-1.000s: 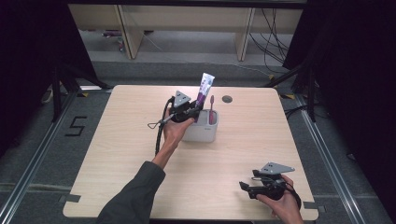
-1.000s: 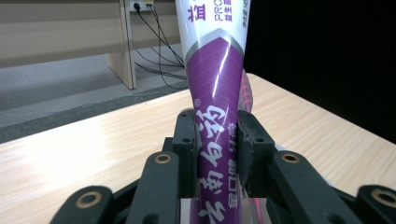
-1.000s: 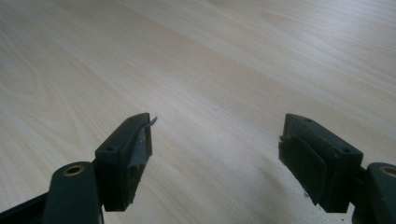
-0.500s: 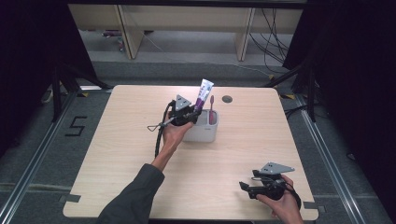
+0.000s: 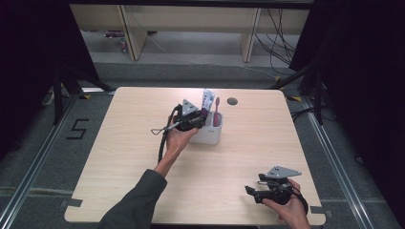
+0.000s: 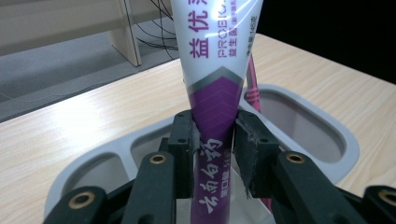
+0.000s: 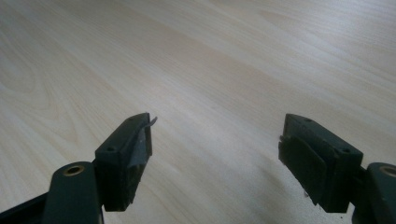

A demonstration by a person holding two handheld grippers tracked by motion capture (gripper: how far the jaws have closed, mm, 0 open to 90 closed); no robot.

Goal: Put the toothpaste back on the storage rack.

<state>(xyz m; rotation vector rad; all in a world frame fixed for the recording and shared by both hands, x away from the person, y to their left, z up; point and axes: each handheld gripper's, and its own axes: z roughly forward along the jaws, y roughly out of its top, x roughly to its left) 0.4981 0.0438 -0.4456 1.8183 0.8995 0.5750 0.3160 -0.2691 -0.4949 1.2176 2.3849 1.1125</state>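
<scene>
Left tongs [image 6: 214, 140] sit at the white holder [image 5: 210, 135], near the middle of the tabletop [image 5: 119, 157]. The toothpaste tube [image 6: 215, 84], white above and purple below, stands upright in the holder's near-left compartment, directly between the two pads. In the left gripper view the left pad lies against the tube's purple lower part; on the right pad a thin gap may show at its edge, so contact there cannot be told for certain. The jaws have just been opening slightly, with the tube between them. From the high view the tube [image 5: 207, 101] rises above the left tongs [image 5: 197, 121], leaning a little to the right.

A pink toothbrush [image 5: 217, 112] stands just beside the tube, in the compartment to its right, and is seen behind the tube in the left gripper view [image 6: 253, 88].

Right tongs [image 7: 215, 149] are spread wide with nothing between them, held low over bare tabletop near the front right corner [image 5: 253, 191], well apart from the holder.
</scene>
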